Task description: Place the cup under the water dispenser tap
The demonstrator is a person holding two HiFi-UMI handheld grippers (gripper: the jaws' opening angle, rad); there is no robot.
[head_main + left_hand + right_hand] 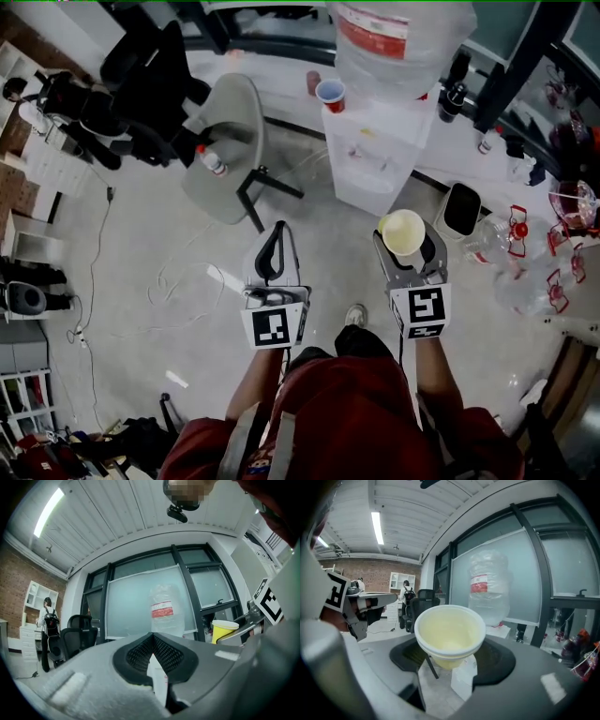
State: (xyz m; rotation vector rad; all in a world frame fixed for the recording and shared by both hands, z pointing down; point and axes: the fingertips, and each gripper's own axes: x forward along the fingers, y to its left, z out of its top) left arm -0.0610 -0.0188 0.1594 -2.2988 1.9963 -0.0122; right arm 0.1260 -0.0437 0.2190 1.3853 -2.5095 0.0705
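I count 2 cups, 1 water dispenser and 2 tongs. 1 yellow cup (403, 232) sits in my right tongs (406, 246); 1 red cup (330, 95) stands on top of the white water dispenser (375, 155), just left of its 1 big clear bottle (394, 37), which carries a red label. 1 grey chair (225, 141) stands left of the dispenser.

The yellow cup is pale yellow plastic, wide at its rolled rim and narrowing toward the base; it stands upright, mouth up, and I see nothing inside it. It hangs over the floor (169, 272) on the near side of the dispenser, well apart from it and a little to the right of its front.

My right tongs stand wide, with 2 dark pads clamped on the cup's lower wall, 1 on each side, and the rim above them. My left tongs (278, 228) are level beside them on the left; their 2 ribbed pads are pressed together at the tips, they hold nothing and touch nothing.
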